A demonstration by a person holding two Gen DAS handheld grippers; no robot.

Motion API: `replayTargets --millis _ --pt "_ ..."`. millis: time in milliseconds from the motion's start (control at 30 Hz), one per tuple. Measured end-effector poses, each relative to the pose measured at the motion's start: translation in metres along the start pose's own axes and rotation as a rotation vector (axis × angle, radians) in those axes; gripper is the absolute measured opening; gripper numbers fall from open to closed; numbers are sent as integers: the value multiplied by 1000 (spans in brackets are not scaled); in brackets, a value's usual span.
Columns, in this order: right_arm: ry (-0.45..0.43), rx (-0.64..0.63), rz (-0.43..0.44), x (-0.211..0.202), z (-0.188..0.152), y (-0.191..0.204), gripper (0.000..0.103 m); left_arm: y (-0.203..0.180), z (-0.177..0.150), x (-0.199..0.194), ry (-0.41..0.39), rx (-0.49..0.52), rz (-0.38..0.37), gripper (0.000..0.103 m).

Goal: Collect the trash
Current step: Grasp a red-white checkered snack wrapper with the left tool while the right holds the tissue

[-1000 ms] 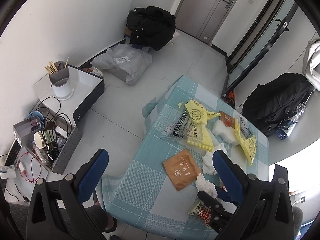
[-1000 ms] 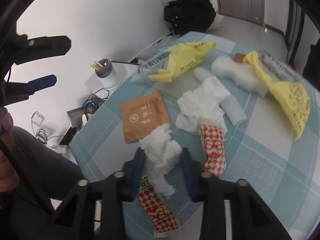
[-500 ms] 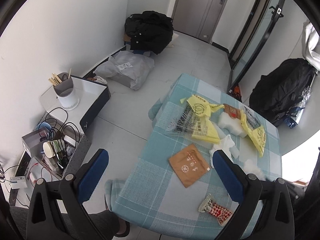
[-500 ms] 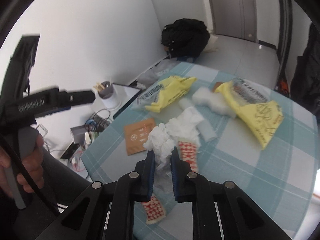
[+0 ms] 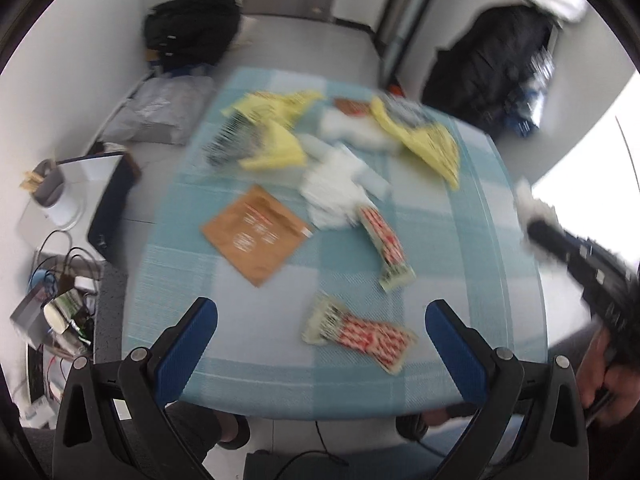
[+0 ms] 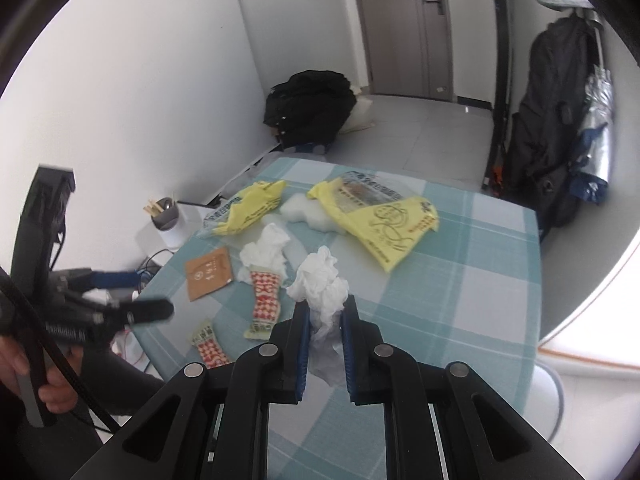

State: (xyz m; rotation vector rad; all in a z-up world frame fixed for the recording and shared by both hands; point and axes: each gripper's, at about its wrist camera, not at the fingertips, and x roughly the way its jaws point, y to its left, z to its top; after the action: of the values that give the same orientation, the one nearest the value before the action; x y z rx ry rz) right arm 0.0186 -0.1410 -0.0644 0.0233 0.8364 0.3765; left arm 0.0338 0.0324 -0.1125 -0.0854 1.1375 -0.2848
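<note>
White walls and a grey tiled floor surround a small table (image 6: 480, 264) that is covered with a blue-green checked cloth. Several pieces of trash are scattered on it: 2 yellow plastic bags (image 6: 384, 216), a brown paper sachet (image 6: 209, 274), a second white tissue (image 6: 266, 248), 2 red-and-white wrappers (image 5: 362, 334) and a white foam piece (image 6: 298, 209).

A crumpled white tissue (image 6: 322, 280) is pinched by the right gripper (image 6: 325, 320); its blue pads are pressed against the lower part of the wad and the upper part stands free above the fingertips. The tissue is held in the air above the near part of the table and it touches nothing else. It is judged to be very light and soft, so it can be squeezed without damage, but loose folds may slip out if only an edge is taken. The middle of the wad is the better place to hold.

The left gripper (image 5: 320, 328) is spread wide and nothing is between its fingers. It hovers over the near edge of the table, above the nearer wrapper. The left view is blurred. Such wrappers are thin and flat, so 1 end or a raised edge is probably the best place to take hold.
</note>
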Motion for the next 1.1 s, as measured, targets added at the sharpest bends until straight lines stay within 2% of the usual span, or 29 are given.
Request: replayTargets --millis 233,300,500,533,667,833,933,1033,1100 --pt "-26 35 -9 -12 -5 -13 14 -24 -13 24 96 107 23 102" --pt "-32 40 -12 -14 -5 -15 14 -28 -16 31 101 134 73 102" --pt "-44 42 -20 -19 -7 -16 14 -31 -25 46 155 199 136 102" --pt "-44 41 -23 -20 -7 -16 14 -32 -26 47 162 214 148 100" --pt "-47 44 -25 -21 -8 -16 14 -34 -28 39 129 226 135 81" --pt "-45 50 -22 -21 -7 -18 14 -38 -28 38 131 228 131 78" --pt "-45 50 -22 -22 -8 -18 14 -39 -21 37 135 231 113 70" --pt "-46 46 -26 -22 -9 -18 14 -51 -22 36 121 285 121 56" --pt "-52 39 -31 -24 -9 -17 14 -56 -24 36 117 313 134 53"
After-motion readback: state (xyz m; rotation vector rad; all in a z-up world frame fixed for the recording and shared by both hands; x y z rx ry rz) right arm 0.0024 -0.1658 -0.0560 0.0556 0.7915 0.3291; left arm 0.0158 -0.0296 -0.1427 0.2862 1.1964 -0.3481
